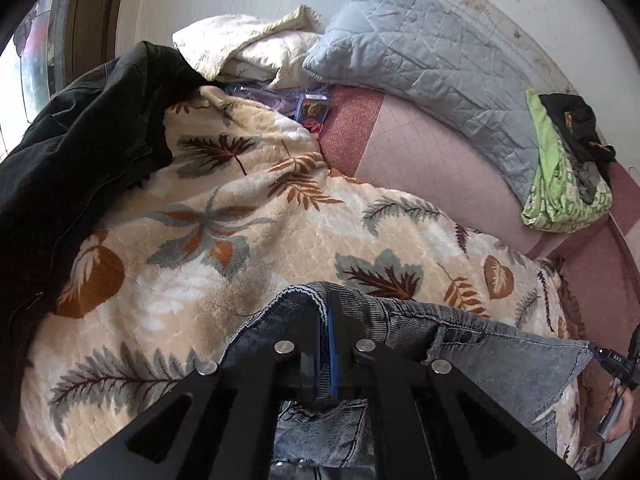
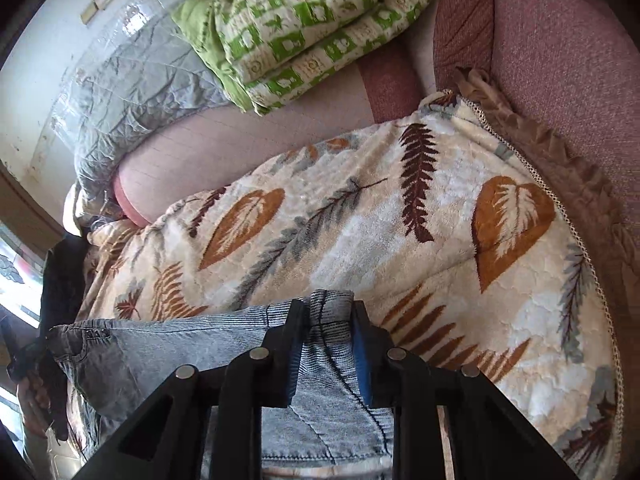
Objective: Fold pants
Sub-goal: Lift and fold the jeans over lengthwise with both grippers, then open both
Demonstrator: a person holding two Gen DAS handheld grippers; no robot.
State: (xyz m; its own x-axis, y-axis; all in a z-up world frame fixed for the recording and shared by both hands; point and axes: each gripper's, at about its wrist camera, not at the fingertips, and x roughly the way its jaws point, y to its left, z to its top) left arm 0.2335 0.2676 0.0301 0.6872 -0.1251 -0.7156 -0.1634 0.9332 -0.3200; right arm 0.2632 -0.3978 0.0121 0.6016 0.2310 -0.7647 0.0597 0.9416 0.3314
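Over one leaf-print blanket [image 1: 240, 216], two grippers, left gripper [image 1: 326, 312] and right gripper [image 2: 326, 312], each clamp apparently one pair of jeans [image 1: 500, 356].

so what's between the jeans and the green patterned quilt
In the right wrist view, leaf-print blanket, then bare pink sheet, lie between jeans and green quilt.

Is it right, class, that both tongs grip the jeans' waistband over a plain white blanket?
Not quite. The left tongs and right tongs do grip the jeans, but the blanket is not plain white: it is cream with brown, orange and grey leaves. Both wrist views show it.
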